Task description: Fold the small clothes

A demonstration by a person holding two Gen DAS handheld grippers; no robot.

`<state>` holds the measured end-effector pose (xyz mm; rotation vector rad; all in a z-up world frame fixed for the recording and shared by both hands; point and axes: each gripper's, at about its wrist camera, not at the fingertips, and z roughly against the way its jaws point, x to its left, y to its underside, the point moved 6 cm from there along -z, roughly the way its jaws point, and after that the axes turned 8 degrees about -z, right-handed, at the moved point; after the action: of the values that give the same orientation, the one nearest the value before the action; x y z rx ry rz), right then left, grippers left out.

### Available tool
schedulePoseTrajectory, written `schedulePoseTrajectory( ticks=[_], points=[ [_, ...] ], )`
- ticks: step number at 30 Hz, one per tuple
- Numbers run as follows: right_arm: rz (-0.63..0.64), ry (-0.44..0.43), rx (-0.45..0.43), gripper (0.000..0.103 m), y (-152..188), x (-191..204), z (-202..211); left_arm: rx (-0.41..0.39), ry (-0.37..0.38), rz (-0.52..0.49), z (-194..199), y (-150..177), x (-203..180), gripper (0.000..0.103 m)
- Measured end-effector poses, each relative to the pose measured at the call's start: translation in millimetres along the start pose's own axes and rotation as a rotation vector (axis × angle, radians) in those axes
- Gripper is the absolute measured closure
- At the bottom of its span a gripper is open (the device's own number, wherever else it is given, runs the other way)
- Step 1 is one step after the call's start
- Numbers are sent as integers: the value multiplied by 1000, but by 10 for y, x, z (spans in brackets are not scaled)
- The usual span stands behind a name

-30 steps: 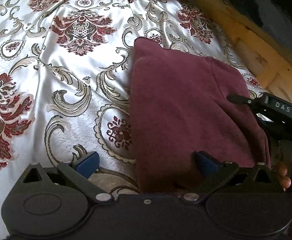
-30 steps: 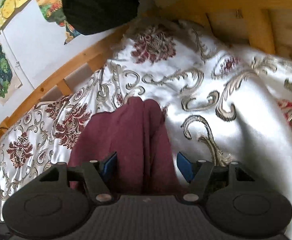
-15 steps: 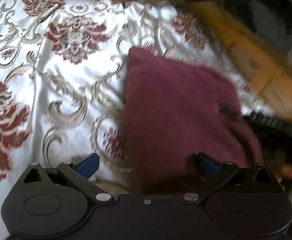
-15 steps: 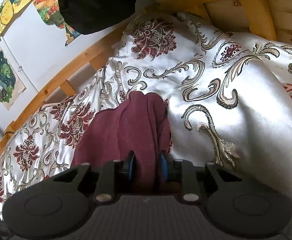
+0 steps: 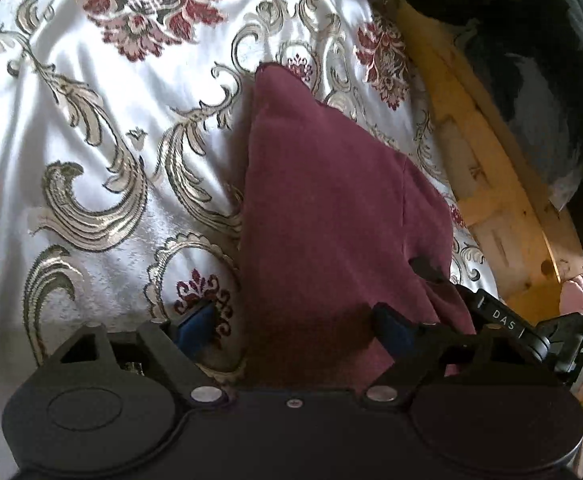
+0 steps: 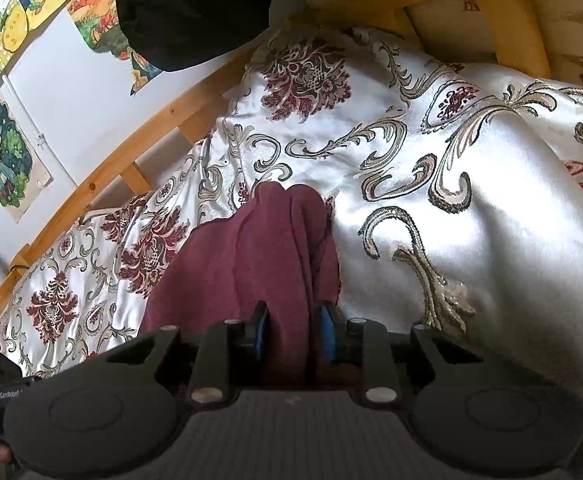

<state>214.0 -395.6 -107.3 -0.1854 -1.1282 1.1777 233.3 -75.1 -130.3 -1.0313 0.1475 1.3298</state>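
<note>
The biggest thing I see is one satin bedspread (image 6: 471, 208), white with gold scrolls and maroon medallions, covering the whole bed in both views. One wooden bed frame (image 6: 143, 148) of yellow slats runs round its far side, and in my left wrist view the same frame (image 5: 487, 184) curves down the right. One dark garment (image 6: 195, 8) hangs at the top of my right wrist view, and I count at least three colourful cartoon drawings (image 6: 3, 152) stuck to the white wall on the left.

There is one task piece: a single maroon garment (image 5: 331, 216), lying on the bedspread, already doubled over into a rough wedge with its point away from me in the left wrist view. In the right wrist view the same maroon garment (image 6: 243, 264) lies bunched in long ridges running away from the camera.

Two grippers are at work. My right gripper (image 6: 293, 334) has its blue pads drawn in narrow and pinching a ridge of the near edge of the garment. My left gripper (image 5: 297, 326) stands wide, its jaws having just been closing a little; the left edge of the garment lies between the fingers, the left pad over the bedspread, the right pad over the cloth, and neither is pressing it. In the left wrist view the right gripper's black body marked "DAS" shows at the cloth's right edge.
</note>
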Motion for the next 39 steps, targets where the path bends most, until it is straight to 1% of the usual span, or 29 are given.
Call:
schedulePoseTrajectory(
  ticks=[1,2,3,4,6,7,8,9,11,13,16,19,21,23,25,30,32,33,34,37,39],
  points=[
    [1,-2,-1,71,0,-4,-4,12,2,-5,-17,0,-19,23],
    [0,-2,-1,71,-3,-8,-6,27,6,-11,-24,10,-47,35],
    [2,-1,-3,71,-3,-1,-2,42,14,-11,-43,12,-70,40],
    [8,2,-5,72,3,12,7,43,3,-5,-47,12,-83,41],
    [29,7,-13,75,21,59,38,41,-9,-1,-16,13,-105,53],
    [42,5,-20,77,27,97,62,36,-21,-8,8,9,-124,56],
    [58,-1,-30,78,32,148,95,25,-38,-30,48,0,-166,61],
    [76,-6,-41,79,37,207,135,15,-52,-59,84,-6,-217,65],
    [143,-9,-80,80,67,370,247,-7,-92,-157,177,-15,-354,67],
    [222,1,-111,80,117,580,337,-32,-130,-269,285,-13,-505,68],
    [304,-25,-140,80,179,901,390,-75,-177,-389,520,7,-607,70],
    [397,-50,-174,80,188,1252,336,-136,-217,-440,755,-67,-580,70],
    [437,-77,-178,80,160,1479,224,-179,-258,-454,897,-187,-499,70],
    [453,-113,-171,80,116,1669,51,-210,-304,-445,1022,-324,-355,70],
    [453,-154,-156,80,84,1857,-208,-236,-348,-429,1129,-462,-187,70],
    [385,-216,-70,81,11,2167,-930,-289,-496,-425,1311,-759,307,69],
    [361,-226,-36,83,-4,2231,-1165,-287,-543,-405,1342,-828,498,69],
    [356,-229,-21,88,4,2252,-1272,-277,-562,-382,1349,-849,610,69],
    [358,-226,-8,88,15,2262,-1358,-268,-564,-350,1356,-860,713,69],
    [382,-204,28,88,83,2218,-1517,-261,-527,-252,1383,-844,936,68],
    [400,-178,32,88,117,2171,-1555,-260,-525,-238,1399,-804,963,66]
  ],
)
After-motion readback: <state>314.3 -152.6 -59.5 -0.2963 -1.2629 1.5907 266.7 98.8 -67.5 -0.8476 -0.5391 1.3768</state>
